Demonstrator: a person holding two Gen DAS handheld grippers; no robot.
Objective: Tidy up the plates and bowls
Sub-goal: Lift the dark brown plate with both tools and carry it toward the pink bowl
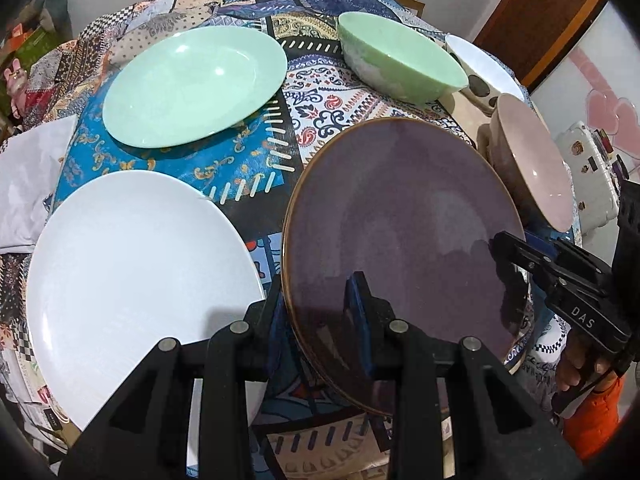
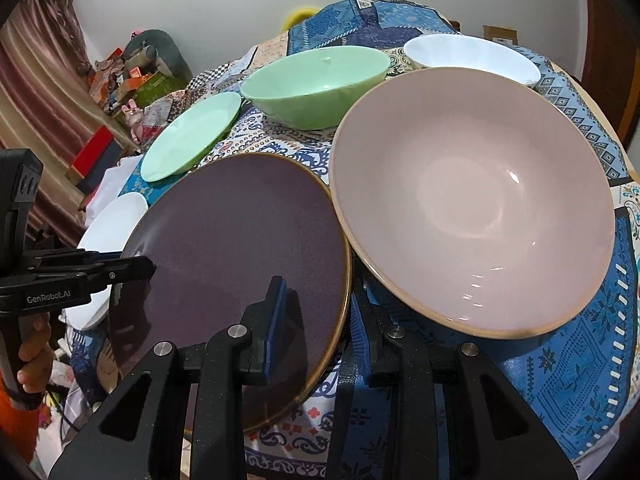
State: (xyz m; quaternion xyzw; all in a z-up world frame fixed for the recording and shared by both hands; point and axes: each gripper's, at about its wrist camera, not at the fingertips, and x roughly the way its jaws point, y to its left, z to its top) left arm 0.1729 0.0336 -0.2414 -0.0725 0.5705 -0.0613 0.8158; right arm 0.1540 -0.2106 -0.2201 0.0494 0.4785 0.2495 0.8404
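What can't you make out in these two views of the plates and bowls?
- Left wrist view: the white spotted bowl is partly hidden behind the green bowl.
- Left wrist view: the left claw hides the near edge of the purple plate.
- Right wrist view: the white plate is mostly hidden by the purple plate and the left claw.

Bench [image 1: 316,92] under a patchwork cloth [image 1: 240,160] (blue, white and paisley panels). Resting on the cloth: mint plate [image 1: 192,84] at far left, white plate [image 1: 132,280] nearer, green bowl [image 1: 400,60] at the far side, spotted white bowl [image 1: 480,68] just beside it, pink bowl [image 2: 472,200] at right. A white paper sheet [image 1: 32,176] lies at the left edge.
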